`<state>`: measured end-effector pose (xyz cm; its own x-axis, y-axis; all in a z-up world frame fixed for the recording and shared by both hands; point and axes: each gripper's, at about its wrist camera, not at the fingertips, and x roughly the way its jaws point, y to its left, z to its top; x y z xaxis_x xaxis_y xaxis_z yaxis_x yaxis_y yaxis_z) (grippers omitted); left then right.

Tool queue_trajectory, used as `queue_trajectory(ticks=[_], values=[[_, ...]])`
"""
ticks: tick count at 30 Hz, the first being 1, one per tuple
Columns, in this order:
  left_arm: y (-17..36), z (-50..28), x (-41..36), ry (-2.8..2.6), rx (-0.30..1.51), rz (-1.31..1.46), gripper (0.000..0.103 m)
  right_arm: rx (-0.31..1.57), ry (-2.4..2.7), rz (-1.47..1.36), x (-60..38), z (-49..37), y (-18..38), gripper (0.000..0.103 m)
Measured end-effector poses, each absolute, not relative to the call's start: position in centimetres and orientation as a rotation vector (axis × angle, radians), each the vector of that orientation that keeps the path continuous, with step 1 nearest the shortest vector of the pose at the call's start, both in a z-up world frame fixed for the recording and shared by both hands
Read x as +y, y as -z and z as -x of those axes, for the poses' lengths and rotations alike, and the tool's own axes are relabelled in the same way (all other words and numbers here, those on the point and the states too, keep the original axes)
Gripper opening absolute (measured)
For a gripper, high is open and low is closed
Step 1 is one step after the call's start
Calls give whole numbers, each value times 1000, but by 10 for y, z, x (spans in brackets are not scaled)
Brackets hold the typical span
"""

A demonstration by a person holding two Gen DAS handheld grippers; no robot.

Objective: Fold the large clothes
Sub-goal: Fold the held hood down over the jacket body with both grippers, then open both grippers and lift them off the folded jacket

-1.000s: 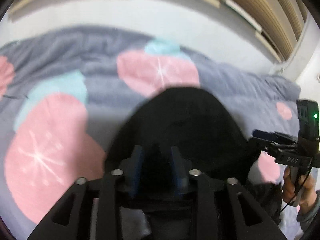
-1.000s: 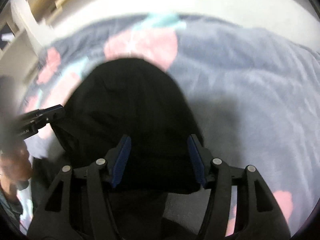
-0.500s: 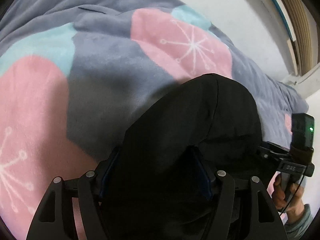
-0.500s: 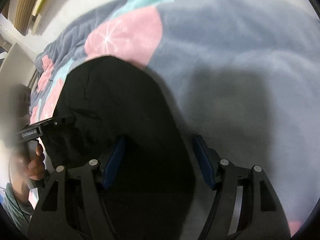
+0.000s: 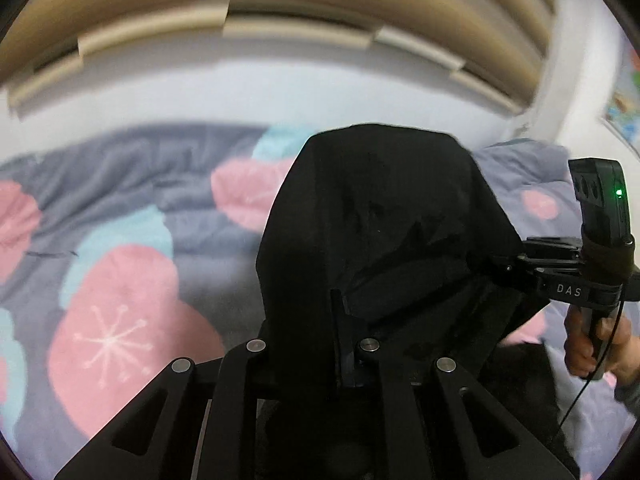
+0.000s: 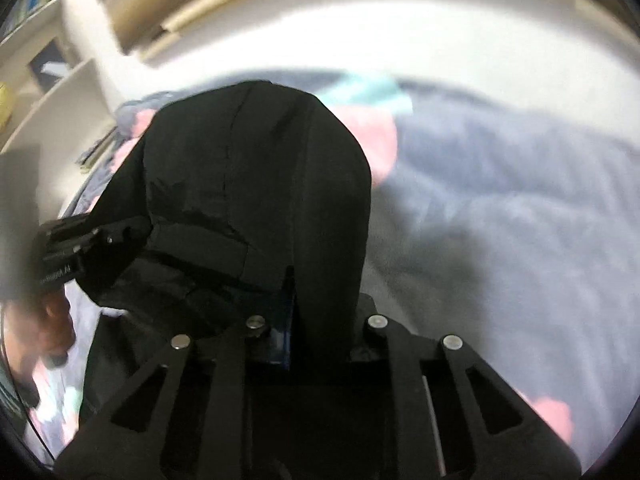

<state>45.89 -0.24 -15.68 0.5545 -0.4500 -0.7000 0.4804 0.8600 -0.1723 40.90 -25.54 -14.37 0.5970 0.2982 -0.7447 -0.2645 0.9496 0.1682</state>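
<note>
Left wrist view showed a grey blanket (image 5: 132,200) with pink and teal patches across the left and middle of the frame, a pale wall (image 5: 280,88) above it. At lower centre the left hand-held gripper (image 5: 344,320) had just been closing and was clamped narrow on a fold of the black garment (image 5: 380,208), which rose in a hump through the centre. At right edge the right hand-held gripper (image 5: 496,258) pinched the same cloth, a hand (image 5: 588,344) on its handle. Right wrist view showed that pinch at lower centre (image 6: 292,300), the garment (image 6: 256,168) draped left.
</note>
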Motion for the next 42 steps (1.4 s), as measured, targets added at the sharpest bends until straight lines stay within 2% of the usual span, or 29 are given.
queue_trajectory(ticks=[5, 9, 12, 16, 19, 21, 29, 31, 33, 37, 42], values=[[104, -358, 10, 612, 711, -122, 14, 733, -294, 70, -250, -305, 102, 13], [105, -278, 10, 609, 715, -214, 14, 692, -233, 181, -234, -219, 107, 11], [139, -224, 18, 580, 819, -219, 14, 735, -189, 235, -221, -170, 132, 11], [227, -190, 36, 462, 1052, -231, 14, 958, -164, 177, -215, -135, 197, 16], [260, -176, 51, 393, 1147, -197, 11, 1098, -113, 153, -222, -123, 232, 16], [251, -172, 65, 374, 1145, -134, 11, 1141, -110, 86, -236, -119, 232, 17], [134, -183, 89, 335, 938, -39, 11, 1013, -126, -69, -264, -130, 134, 29], [108, -190, 76, 387, 883, -1, 12, 980, -179, -104, -254, -137, 114, 42], [101, -197, 59, 432, 879, 14, 16, 966, -209, -99, -235, -149, 105, 45], [130, -211, 26, 458, 962, -16, 17, 1036, -228, -72, -206, -157, 135, 45], [221, -213, 5, 451, 1146, -15, 17, 1196, -194, -41, -190, -185, 221, 45]])
